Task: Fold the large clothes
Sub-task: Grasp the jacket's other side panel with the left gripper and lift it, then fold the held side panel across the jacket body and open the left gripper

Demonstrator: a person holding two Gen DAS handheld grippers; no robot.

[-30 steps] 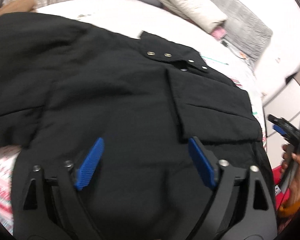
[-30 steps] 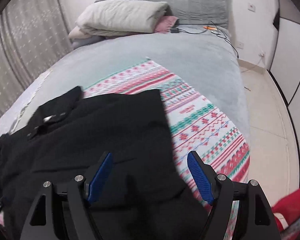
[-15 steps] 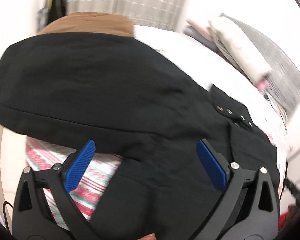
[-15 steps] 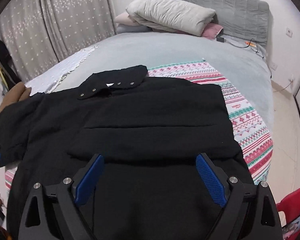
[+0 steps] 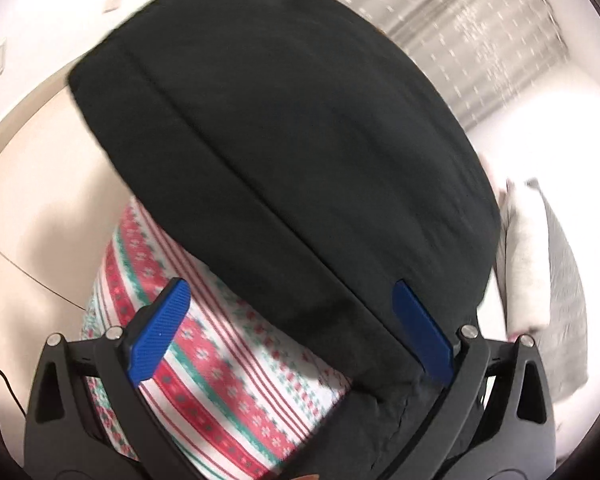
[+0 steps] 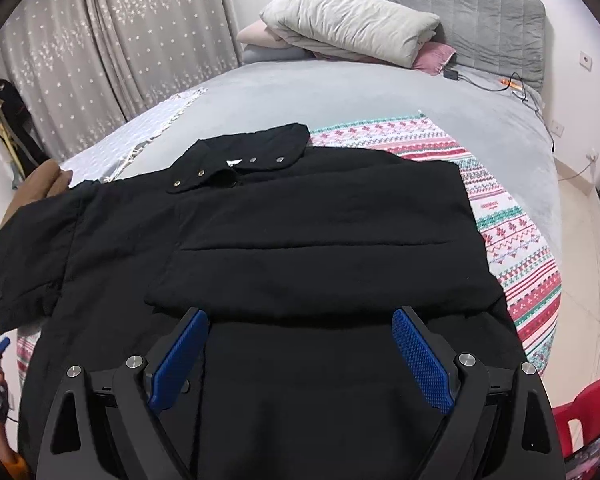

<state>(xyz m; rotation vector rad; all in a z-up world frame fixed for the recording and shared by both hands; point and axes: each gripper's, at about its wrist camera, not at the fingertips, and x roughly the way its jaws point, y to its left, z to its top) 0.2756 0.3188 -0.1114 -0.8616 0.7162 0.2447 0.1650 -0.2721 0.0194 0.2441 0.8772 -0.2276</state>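
A large black jacket (image 6: 300, 232) lies spread on a patterned blanket (image 6: 512, 248) on the bed, collar with snaps (image 6: 244, 160) at the far side. One side is folded across the body; the left sleeve (image 6: 24, 248) still sticks out. My right gripper (image 6: 300, 356) is open and empty, hovering over the jacket's lower part. My left gripper (image 5: 292, 332) is open and empty at the bed's left side, facing the black sleeve (image 5: 284, 152) with the blanket (image 5: 220, 364) below it. The left gripper's tip (image 6: 0, 346) shows at the right wrist view's left edge.
Folded pillows and bedding (image 6: 352, 32) sit at the grey headboard (image 6: 460, 8). Cables and a charger (image 6: 484, 80) lie on the grey bed cover. A brown cloth (image 6: 40, 188) lies at the bed's left. A red object (image 6: 588, 412) stands at lower right. Curtains (image 6: 100, 40) hang behind.
My left gripper has swung left from over the jacket's body to the outstretched sleeve. The right gripper has swung left and pulled back, bringing the whole jacket into view. Both stay open.
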